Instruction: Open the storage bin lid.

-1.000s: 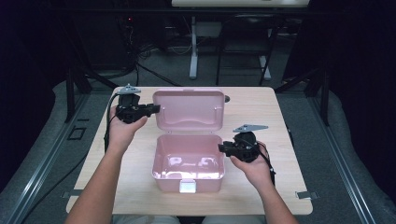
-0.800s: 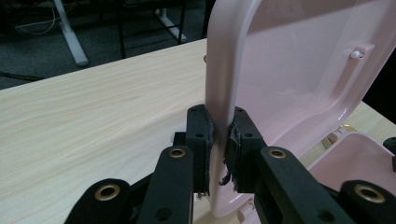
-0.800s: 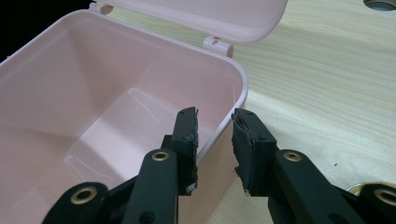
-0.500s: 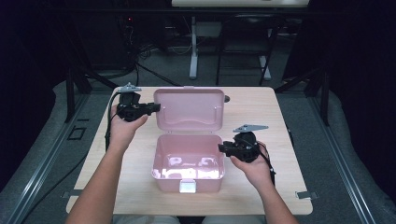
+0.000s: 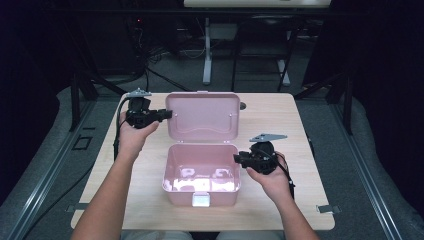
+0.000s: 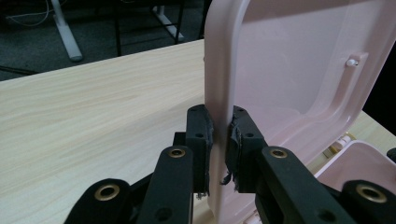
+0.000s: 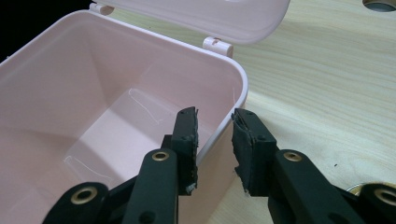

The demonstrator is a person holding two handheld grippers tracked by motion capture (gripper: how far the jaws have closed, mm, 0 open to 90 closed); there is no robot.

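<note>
Pink plastic makes up the box [image 5: 201, 175], which sits open and empty near the front middle of the wooden table [image 5: 300, 120], its lid [image 5: 202, 116] standing raised on the hinge at the back. Left gripper [image 6: 219, 144] pinches the lid's side edge between its pads, which looks meant to control the lid's swing. Right gripper [image 7: 214, 135] straddles the box's right wall, one pad inside against it and the other just off the outside, probably to keep the base from sliding.

light: table bright, surroundings dark | glare: box floor | focus: sharp
</note>
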